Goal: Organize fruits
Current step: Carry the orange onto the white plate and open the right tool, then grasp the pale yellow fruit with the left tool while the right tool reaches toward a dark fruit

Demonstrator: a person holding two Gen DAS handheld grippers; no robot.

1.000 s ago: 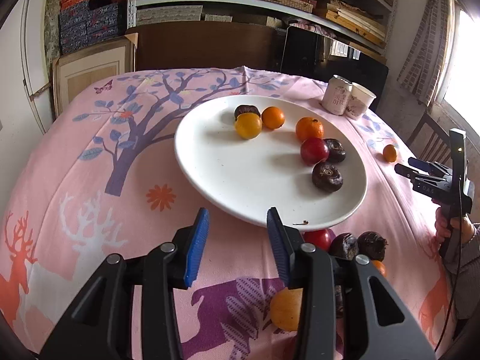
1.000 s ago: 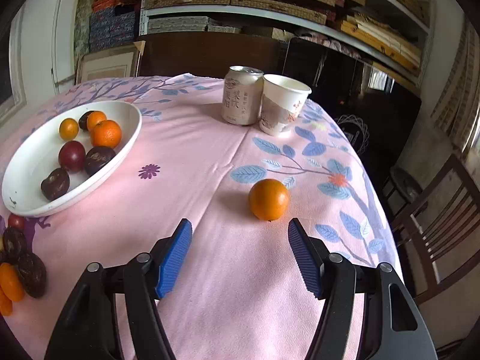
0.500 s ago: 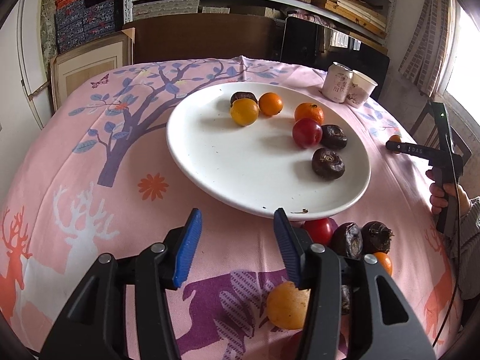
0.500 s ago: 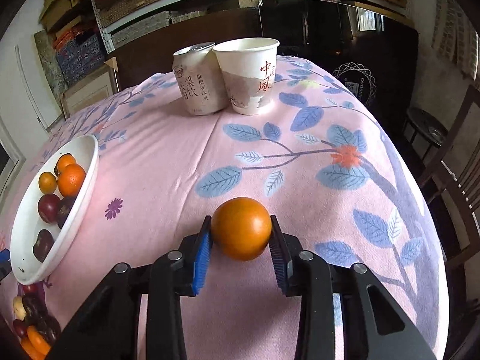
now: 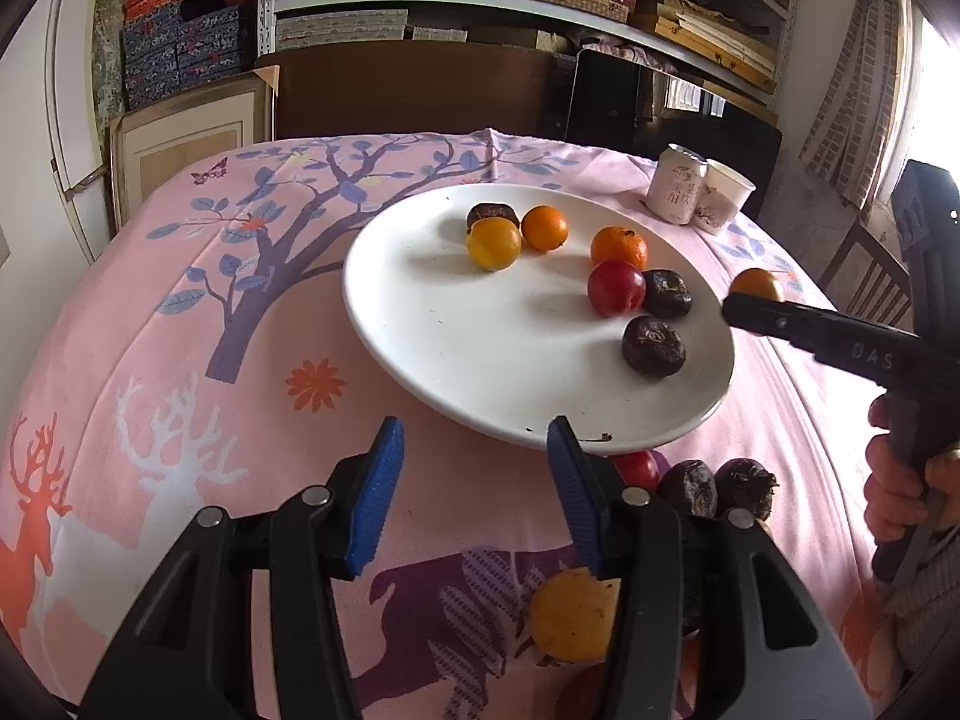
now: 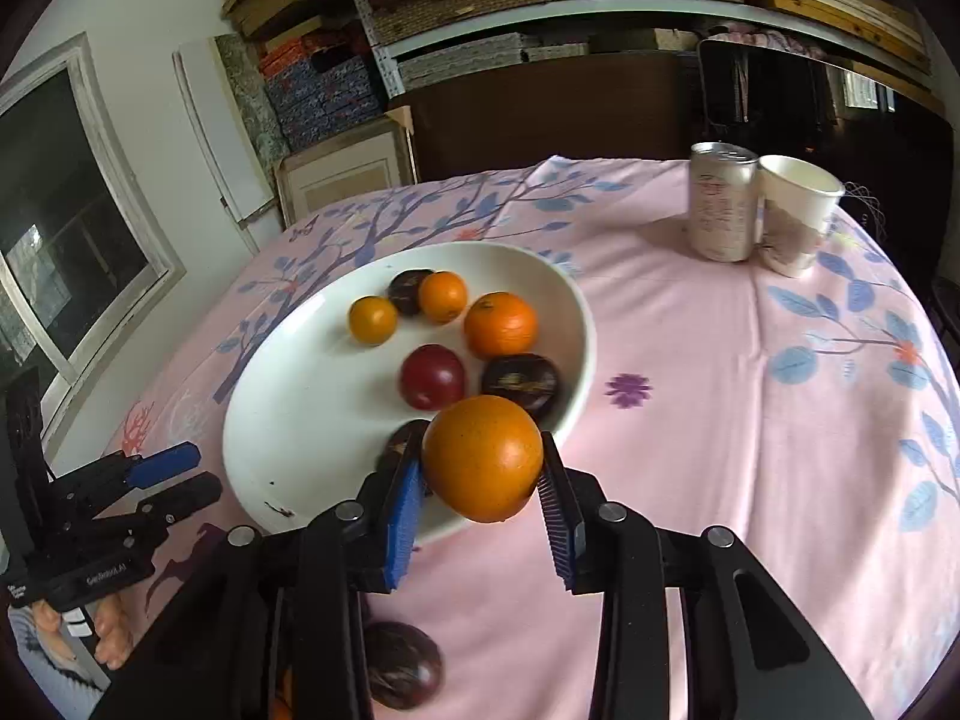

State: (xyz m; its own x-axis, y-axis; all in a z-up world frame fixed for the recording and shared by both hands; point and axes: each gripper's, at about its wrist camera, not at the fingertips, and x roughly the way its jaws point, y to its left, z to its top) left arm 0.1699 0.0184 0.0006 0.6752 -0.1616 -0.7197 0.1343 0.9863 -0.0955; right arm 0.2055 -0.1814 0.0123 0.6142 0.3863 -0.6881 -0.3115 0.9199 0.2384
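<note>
A white plate (image 5: 420, 324) (image 6: 288, 432) holds several fruits: orange, yellow, red and dark ones. My right gripper (image 6: 480, 468) is shut on an orange (image 6: 483, 459) and holds it above the plate's near right rim; from the left wrist view the orange (image 5: 757, 285) shows behind that gripper's arm. My left gripper (image 5: 474, 468) is open and empty, low over the cloth just in front of the plate. Loose fruits lie in front of the plate: a red one (image 5: 637, 467), dark ones (image 5: 690, 486), a yellow one (image 5: 570, 615).
A drink can (image 6: 720, 201) and a paper cup (image 6: 795, 213) stand at the far right of the pink patterned tablecloth (image 6: 750, 390). A dark fruit (image 6: 399, 663) lies under my right gripper. Shelves and chairs stand beyond the table.
My right gripper closed on the orange on the cloth, lifted it and carried it left to the plate's rim. My left gripper has stayed open in front of the plate.
</note>
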